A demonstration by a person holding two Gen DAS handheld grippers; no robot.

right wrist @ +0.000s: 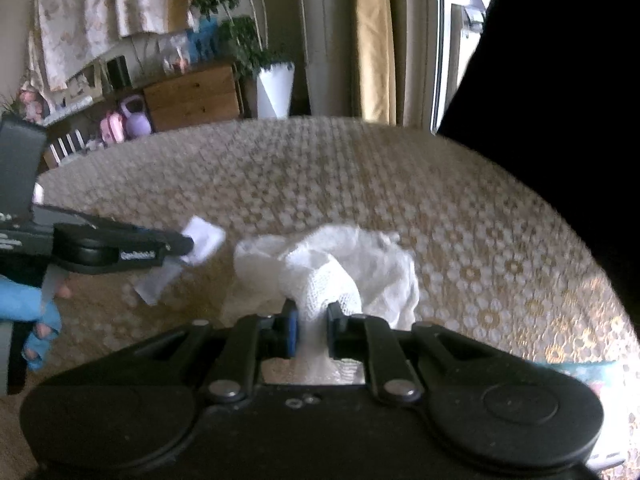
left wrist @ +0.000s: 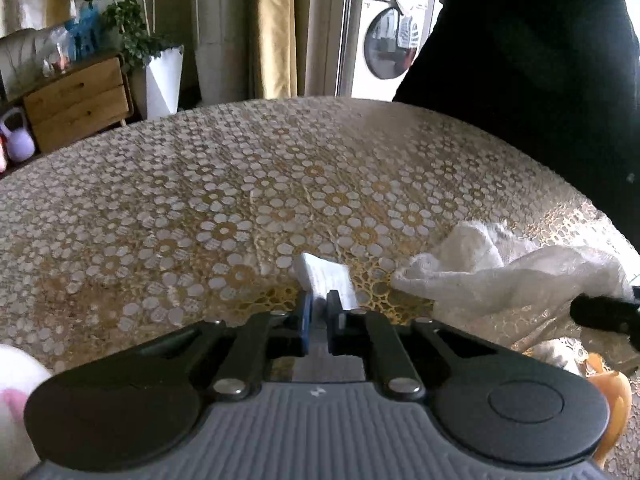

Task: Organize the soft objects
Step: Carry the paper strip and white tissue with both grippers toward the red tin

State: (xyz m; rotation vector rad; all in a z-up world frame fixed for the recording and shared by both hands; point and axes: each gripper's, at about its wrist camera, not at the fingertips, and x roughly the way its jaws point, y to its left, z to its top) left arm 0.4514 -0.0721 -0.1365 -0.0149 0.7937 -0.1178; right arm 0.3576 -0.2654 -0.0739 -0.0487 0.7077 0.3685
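The white cloth (right wrist: 332,264) lies crumpled in a loose heap on the table (left wrist: 200,184), near the edge closest to the person. It is a thin, open-weave fabric, gathered into a twisted neck where the right gripper (right wrist: 312,330) has it, jaws clenched on that bunched part; the rest spreads out in soft folds beyond the fingertips. From the left wrist view the same cloth (left wrist: 500,272) sits off to the right, its far end running out of frame.

The left gripper (left wrist: 319,312) is pinched shut on a small white folded piece (left wrist: 324,276), flat and ribbed-looking, which sticks out past the tips above the tablecloth. In the right wrist view that piece (right wrist: 202,240) shows at the end of the left gripper (right wrist: 176,246), with a paler strip hanging below it that is too blurred to identify.

A blue-gloved hand (right wrist: 28,312) is cut off at the left edge. A white and pink soft shape (left wrist: 16,392) is only partly visible at the lower left corner. A dark figure (left wrist: 540,60) blocks the right side of both views.

Behind the table stand a wooden drawer unit (left wrist: 76,100) and a white planter (left wrist: 164,80) holding a leafy plant.
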